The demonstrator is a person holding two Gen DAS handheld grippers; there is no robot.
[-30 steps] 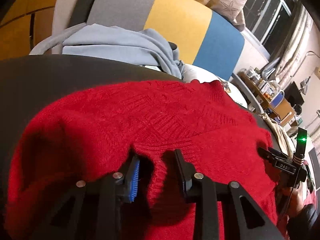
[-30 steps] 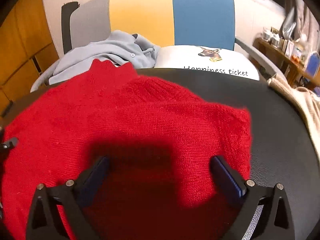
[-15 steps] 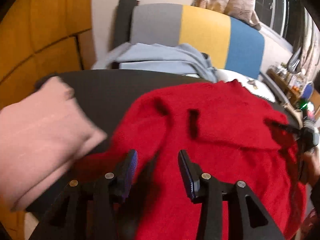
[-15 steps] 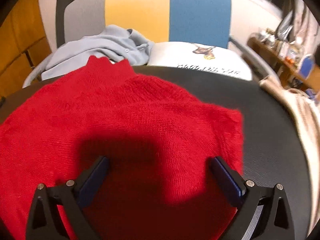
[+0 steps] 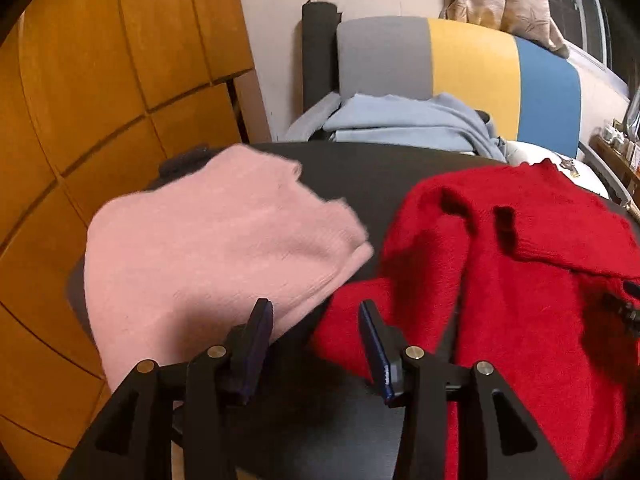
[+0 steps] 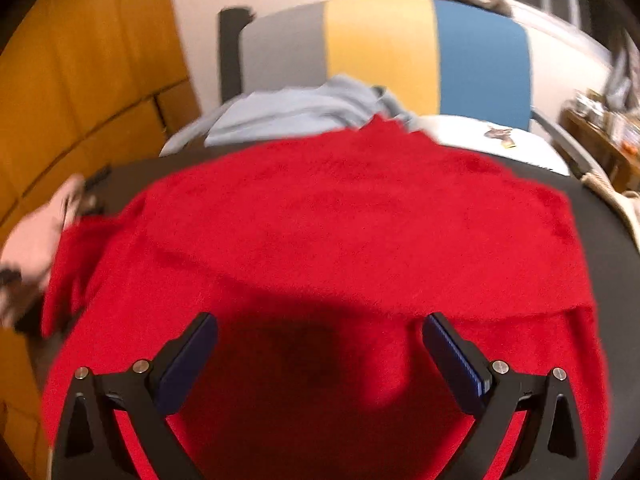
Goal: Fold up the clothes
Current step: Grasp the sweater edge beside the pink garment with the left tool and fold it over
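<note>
1. Since a second ago, the left gripper [image 5: 316, 332] has let go of the red sweater [image 5: 540, 280] and swung away; its jaws have just been opening and stand apart, nothing between them.
2. Right gripper [image 6: 320, 344] hangs wide open over fuzzy red knit, gripping nothing.
3. Spread flat on the dark round table [image 5: 360, 168], the sweater fills the right view; its collar points to 12 o'clock.
4. Only the left view shows the folded pink sweater [image 5: 208, 248] clearly, soft and boxy, at 10 o'clock.
5. Farthest off, a crumpled pale blue garment [image 6: 296, 116] lies on a grey, yellow and blue chair [image 6: 380, 52].
</note>
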